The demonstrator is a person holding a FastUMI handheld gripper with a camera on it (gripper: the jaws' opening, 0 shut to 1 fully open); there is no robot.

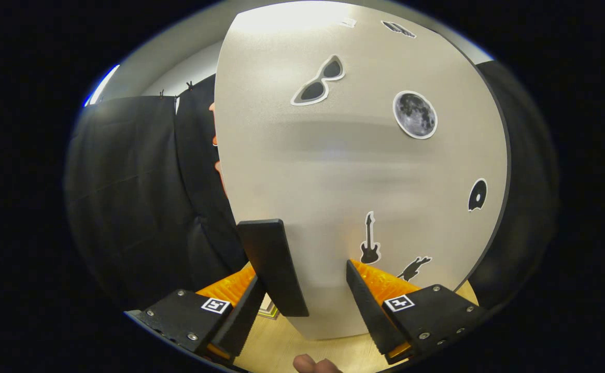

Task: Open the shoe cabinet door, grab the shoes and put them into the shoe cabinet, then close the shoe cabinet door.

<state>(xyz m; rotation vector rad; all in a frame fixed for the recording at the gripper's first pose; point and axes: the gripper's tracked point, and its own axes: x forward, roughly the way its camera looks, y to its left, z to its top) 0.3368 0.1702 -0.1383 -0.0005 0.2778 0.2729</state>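
I see the pale shoe cabinet door [354,171] close ahead, decorated with sunglasses [319,82], moon [415,114] and guitar [369,239] stickers. My gripper [302,298] has its fingers spread apart; the dark door handle [273,264] stands between them, against the left finger, and I cannot tell whether they touch. A fingertip [315,364] shows below over wooden floor [281,344].

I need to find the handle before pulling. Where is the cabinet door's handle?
In the gripper view, the dark handle juts from the cabinet door near its left edge, between the open gripper fingers, beside the left one.
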